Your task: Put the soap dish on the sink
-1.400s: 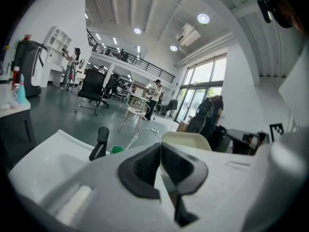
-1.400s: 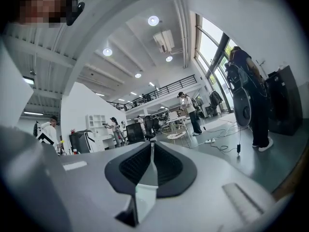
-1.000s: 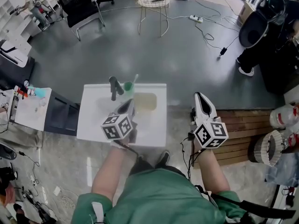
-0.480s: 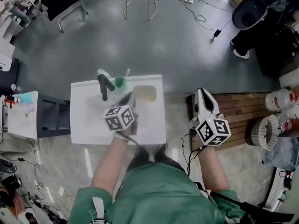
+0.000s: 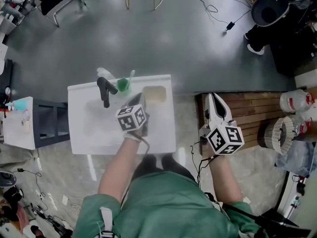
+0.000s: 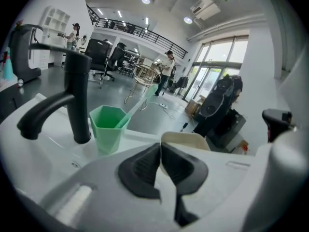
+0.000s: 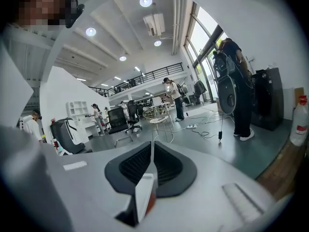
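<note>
Head view: the soap dish (image 5: 154,93), a pale beige tray, lies on the back right corner of the white sink (image 5: 158,140). The left tongs (image 5: 140,102) hang over the sink with their tips aimed at the dish and just short of it; whether they touch it I cannot tell. In the left gripper view the left tongs (image 6: 161,153) have their dark pads pressed together with nothing between them, and the soap dish (image 6: 188,140) shows right behind the tips.

A green cup (image 5: 123,86) with a toothbrush in it stands left of the dish, beside the black faucet (image 5: 103,91).

The right tongs (image 5: 213,103) are well apart from the sink, off to its right above a slatted wooden platform (image 5: 257,125). The right gripper view shows the right tongs (image 7: 151,151) likewise closed and empty, looking out level across the room.

The sink stands on a grey floor (image 5: 173,43) strewn with cables. The room beyond is an open office with a mezzanine railing, ceiling lights, tall windows, black chairs and several people standing far off.
</note>
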